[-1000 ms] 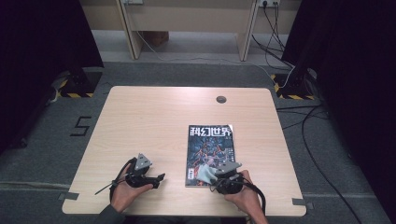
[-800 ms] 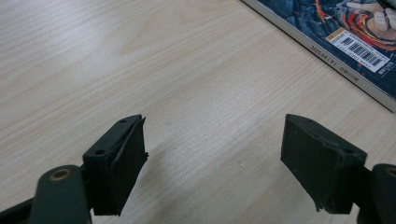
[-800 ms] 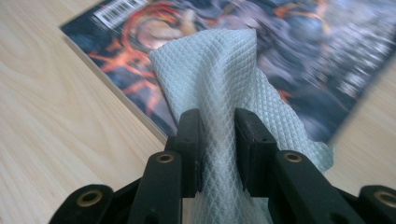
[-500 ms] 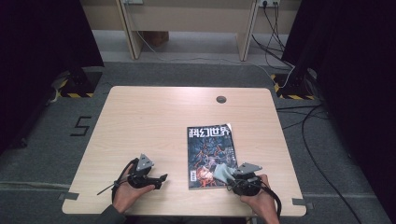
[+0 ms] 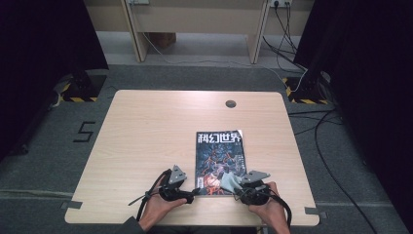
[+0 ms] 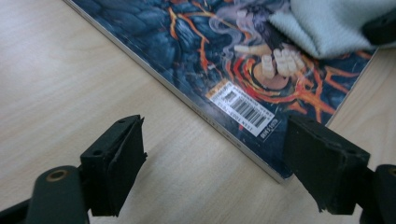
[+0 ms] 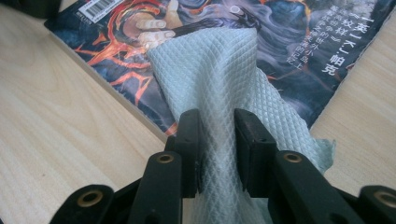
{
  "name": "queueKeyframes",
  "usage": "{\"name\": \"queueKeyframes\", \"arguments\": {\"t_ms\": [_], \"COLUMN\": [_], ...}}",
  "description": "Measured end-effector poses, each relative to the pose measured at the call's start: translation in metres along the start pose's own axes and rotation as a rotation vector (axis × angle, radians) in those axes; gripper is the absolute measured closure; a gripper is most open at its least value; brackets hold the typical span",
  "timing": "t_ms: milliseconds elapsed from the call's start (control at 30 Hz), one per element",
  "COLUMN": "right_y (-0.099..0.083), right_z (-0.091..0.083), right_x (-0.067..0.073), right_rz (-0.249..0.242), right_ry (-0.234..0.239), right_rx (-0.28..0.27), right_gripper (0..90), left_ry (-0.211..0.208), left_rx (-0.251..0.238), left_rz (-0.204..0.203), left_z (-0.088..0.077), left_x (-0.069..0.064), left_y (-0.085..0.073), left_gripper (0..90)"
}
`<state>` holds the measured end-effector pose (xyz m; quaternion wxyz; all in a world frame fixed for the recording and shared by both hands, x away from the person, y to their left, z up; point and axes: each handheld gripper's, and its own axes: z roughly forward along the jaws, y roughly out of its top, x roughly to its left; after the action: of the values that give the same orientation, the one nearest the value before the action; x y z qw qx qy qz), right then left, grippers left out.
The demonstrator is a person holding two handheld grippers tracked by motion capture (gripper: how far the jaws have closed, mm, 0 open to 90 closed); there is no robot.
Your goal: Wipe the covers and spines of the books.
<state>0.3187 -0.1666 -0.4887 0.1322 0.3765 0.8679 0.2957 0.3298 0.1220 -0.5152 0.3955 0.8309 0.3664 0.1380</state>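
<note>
A magazine (image 5: 219, 156) with a dark blue and orange cover lies flat on the wooden table (image 5: 146, 131), right of the middle. A pale green cloth (image 5: 228, 181) rests on its near end. My right gripper (image 5: 237, 188) is shut on that cloth (image 7: 210, 70), which fans out over the cover (image 7: 299, 42). My left gripper (image 5: 194, 196) is open and low by the magazine's near left corner. In the left gripper view the barcode corner (image 6: 243, 109) lies just ahead of the wide jaws (image 6: 217, 135), with nothing between them. The cloth (image 6: 322, 23) shows at top right.
A round cable hole (image 5: 230, 104) sits near the table's far edge. The near edge runs just under both hands. Bare tabletop stretches to the left and behind the magazine. Desk legs and cables stand on the floor beyond.
My left gripper has slid right, up to the magazine's near left corner. My right gripper with the cloth shifted slightly right early on, then stayed put.
</note>
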Motion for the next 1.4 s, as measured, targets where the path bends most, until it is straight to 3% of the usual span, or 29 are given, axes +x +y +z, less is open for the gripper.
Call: {"name": "queueKeyframes", "arguments": {"t_ms": [233, 400, 433, 500, 633, 767, 1100, 1200, 1300, 1400], "right_y": [0.008, 0.022, 0.022, 0.035, 0.047, 0.048, 0.034, 0.038, 0.051, 0.062], "right_z": [0.005, 0.015, 0.015, 0.024, 0.035, 0.036, 0.022, 0.024, 0.035, 0.043], "right_x": [-0.014, -0.041, -0.041, -0.054, -0.063, -0.06, -0.029, -0.033, -0.047, -0.059], "right_rz": [0.012, 0.054, 0.054, 0.065, 0.07, 0.061, -0.02, -0.014, 0.015, 0.039], "right_ry": [-0.015, -0.059, -0.059, -0.078, -0.101, -0.119, -0.018, -0.014, -0.043, -0.082], "right_rx": [0.006, 0.017, 0.017, 0.02, 0.012, 0.015, 0.043, 0.055, 0.043, 0.046], "right_gripper": [72.9, 73.2, 73.2, 73.4, 73.3, 73.6, 73.9, 73.2, 73.3, 73.1], "left_ry": [0.022, 0.018, 0.015, 0.013, 0.01, 0.002, 0.005, -0.011, -0.025, -0.027], "left_rx": [-0.012, -0.017, -0.019, -0.013, -0.018, -0.02, -0.009, -0.001, -0.002, 0.0], "left_rz": [0.019, 0.009, 0.007, 0.006, 0.004, -0.005, 0.021, 0.019, -0.002, 0.002], "left_z": [0.0, 0.001, 0.001, 0.001, 0.001, 0.0, -0.012, -0.011, -0.011, -0.01], "left_x": [-0.004, -0.003, -0.003, -0.002, -0.002, -0.003, -0.011, -0.009, -0.007, -0.006], "left_y": [-0.001, -0.001, -0.001, -0.001, -0.002, -0.002, -0.01, -0.009, -0.01, -0.01], "left_gripper": [18.5, 18.5, 18.5, 18.6, 19.0, 21.3, 25.2, 24.7, 23.7, 23.7]}}
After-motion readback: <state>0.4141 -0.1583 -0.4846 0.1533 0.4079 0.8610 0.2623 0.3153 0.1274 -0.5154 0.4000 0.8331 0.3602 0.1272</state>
